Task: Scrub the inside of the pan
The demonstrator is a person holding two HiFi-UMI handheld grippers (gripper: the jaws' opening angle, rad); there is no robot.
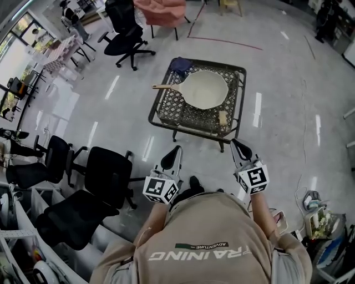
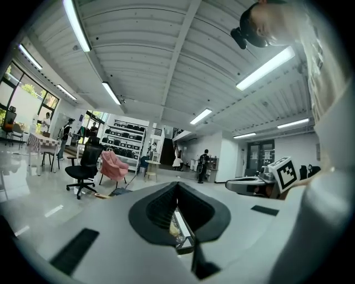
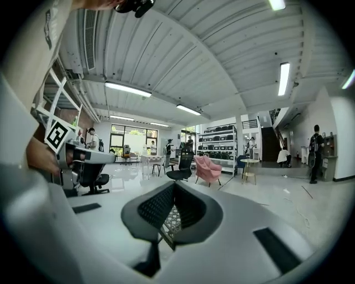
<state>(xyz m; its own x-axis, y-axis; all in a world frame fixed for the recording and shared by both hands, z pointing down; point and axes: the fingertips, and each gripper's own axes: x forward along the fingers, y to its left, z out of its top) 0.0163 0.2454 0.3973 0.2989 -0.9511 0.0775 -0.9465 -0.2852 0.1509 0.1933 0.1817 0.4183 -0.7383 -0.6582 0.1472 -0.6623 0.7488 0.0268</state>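
A white pan (image 1: 206,89) with a wooden handle (image 1: 165,86) lies on a low table with a wire-mesh top (image 1: 166,108); the handle points left. A dark blue cloth (image 1: 181,65) sits at the table's far left corner. A small yellowish sponge (image 1: 223,117) lies near the front right. My left gripper (image 1: 176,151) and right gripper (image 1: 235,143) are held close to the person's body, well short of the table, side by side. Both are shut with nothing in them. The left gripper view (image 2: 177,184) and the right gripper view (image 3: 174,184) each show jaws closed together, tilted up toward the ceiling.
Black office chairs (image 1: 105,175) stand to my left, close to the left gripper. Another black chair (image 1: 126,37) and a pink armchair (image 1: 161,10) stand beyond the table. Clutter lies on the floor at the lower right (image 1: 319,219). Bare shiny floor surrounds the table.
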